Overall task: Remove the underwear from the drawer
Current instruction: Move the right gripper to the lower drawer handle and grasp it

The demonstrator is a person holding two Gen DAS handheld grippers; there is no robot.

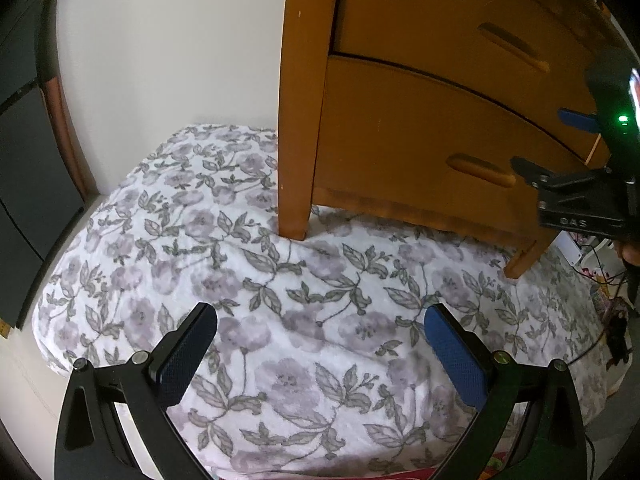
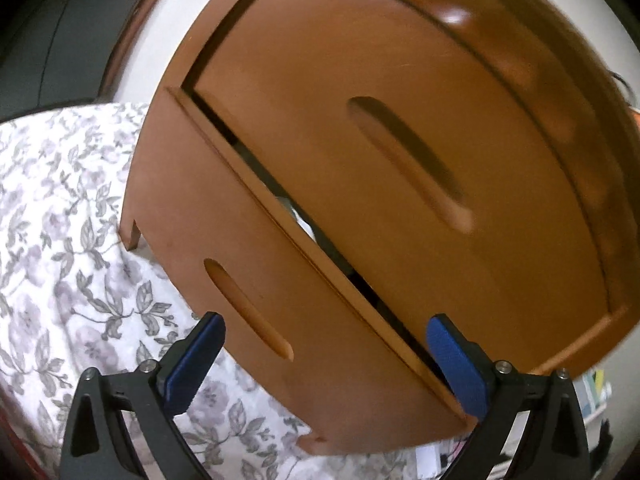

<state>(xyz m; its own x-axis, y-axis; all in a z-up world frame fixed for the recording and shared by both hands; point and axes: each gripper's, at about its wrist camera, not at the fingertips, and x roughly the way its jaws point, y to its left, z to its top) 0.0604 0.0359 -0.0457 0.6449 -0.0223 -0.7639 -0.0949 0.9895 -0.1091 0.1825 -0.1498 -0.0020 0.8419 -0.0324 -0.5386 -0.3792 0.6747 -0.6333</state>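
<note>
A brown wooden chest (image 1: 304, 100) stands on a floral blanket (image 1: 200, 240). Its lower drawer (image 2: 256, 248) sits slightly out, and a pale scrap of cloth (image 2: 302, 222) shows in the dark gap above it; no underwear can be made out. The drawer has a slot handle (image 2: 248, 312). My right gripper (image 2: 324, 344) hangs open just in front of the lower drawer, rolled to one side, touching nothing. It also shows at the right edge of the left wrist view, right gripper (image 1: 540, 138), near the lower slot handle (image 1: 480, 170). My left gripper (image 1: 320, 344) is open and empty above the blanket.
The upper drawer (image 2: 400, 100) is shut, with its own slot handle (image 2: 408, 160). A white wall (image 1: 160, 60) rises behind the blanket, and dark furniture (image 1: 28, 180) stands at the left. Cables and small clutter (image 1: 600, 280) lie right of the chest.
</note>
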